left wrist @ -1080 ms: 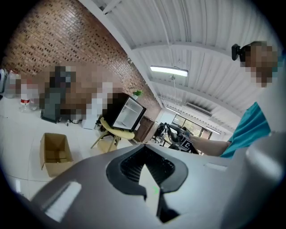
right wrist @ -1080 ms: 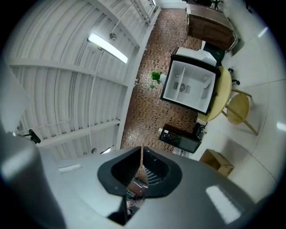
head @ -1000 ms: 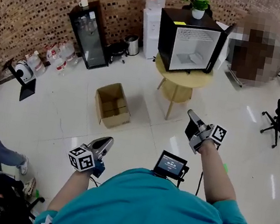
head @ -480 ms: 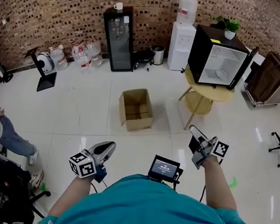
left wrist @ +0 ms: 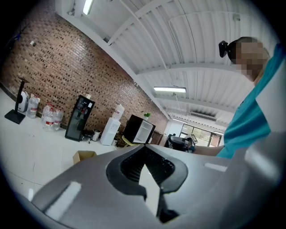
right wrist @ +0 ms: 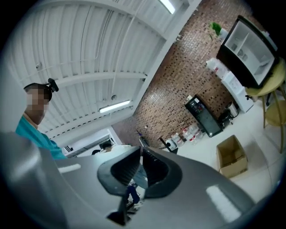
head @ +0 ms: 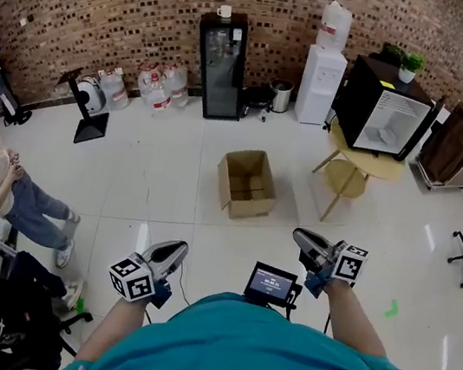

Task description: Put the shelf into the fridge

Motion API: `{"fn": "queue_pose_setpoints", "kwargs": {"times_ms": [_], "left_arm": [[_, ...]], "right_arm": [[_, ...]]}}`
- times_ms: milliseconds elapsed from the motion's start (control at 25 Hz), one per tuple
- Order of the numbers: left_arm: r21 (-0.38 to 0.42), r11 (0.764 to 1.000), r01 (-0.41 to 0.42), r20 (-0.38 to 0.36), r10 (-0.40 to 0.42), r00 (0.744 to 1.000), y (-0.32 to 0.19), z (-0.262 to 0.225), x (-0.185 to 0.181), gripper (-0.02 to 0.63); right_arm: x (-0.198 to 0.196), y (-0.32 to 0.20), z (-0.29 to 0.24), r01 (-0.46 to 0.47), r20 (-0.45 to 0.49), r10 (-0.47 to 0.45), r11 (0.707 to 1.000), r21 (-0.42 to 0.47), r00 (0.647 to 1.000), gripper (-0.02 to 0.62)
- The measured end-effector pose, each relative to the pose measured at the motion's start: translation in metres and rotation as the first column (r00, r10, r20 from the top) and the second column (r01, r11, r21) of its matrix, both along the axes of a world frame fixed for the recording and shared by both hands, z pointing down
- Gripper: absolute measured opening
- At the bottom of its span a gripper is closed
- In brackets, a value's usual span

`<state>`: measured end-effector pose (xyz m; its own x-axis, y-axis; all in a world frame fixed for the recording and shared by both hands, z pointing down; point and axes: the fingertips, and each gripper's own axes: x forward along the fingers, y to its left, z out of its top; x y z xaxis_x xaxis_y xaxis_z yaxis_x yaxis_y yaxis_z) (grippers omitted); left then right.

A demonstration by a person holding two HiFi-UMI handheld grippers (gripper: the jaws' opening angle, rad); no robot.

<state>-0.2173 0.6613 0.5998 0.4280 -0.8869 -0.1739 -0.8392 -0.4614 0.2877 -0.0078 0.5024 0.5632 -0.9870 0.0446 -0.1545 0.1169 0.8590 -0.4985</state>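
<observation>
On the far bench, head view: fridge, door open, well apart from both tools; shelf too small to tell.
Left tool: lower left, tips toward box.
Right tool: lower right, tips toward box.
Left gripper view: Left tool clenched, empty; fridge far ahead.
Right gripper view: Right tool clenched, empty; fridge far, upper right.

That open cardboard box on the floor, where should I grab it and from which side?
Take the cardboard box by the top edge of a side wall, coming straight down from above: it stands upright with its top open, so that thin edge is probably the easiest hold.
</observation>
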Motion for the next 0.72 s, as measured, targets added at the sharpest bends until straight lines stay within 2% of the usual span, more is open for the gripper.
{"fn": "queue_pose_setpoints", "kwargs": {"times_ms": [200, 400, 720], "left_arm": [[0.044, 0.997, 0.059, 0.028, -0.06, 0.998, 0.013, -0.009, 0.011, 0.002], [0.04, 0.996, 0.084, 0.073, -0.087, 0.994, 0.004, -0.01, 0.035, 0.002], [0.062, 0.992, 0.112, 0.064, -0.116, 0.991, 0.0, -0.003, 0.05, 0.002]], "right_arm": [[-0.007, 0.023, -0.002, 0.086, -0.054, -0.079, 0.987, 0.136, 0.995, 0.017], [-0.008, 0.012, -0.004, 0.093, -0.117, -0.059, 0.945, 0.314, 0.991, 0.002], [-0.017, 0.012, 0.0, 0.152, -0.125, -0.111, 0.909, 0.389, 0.986, 0.002]]}}
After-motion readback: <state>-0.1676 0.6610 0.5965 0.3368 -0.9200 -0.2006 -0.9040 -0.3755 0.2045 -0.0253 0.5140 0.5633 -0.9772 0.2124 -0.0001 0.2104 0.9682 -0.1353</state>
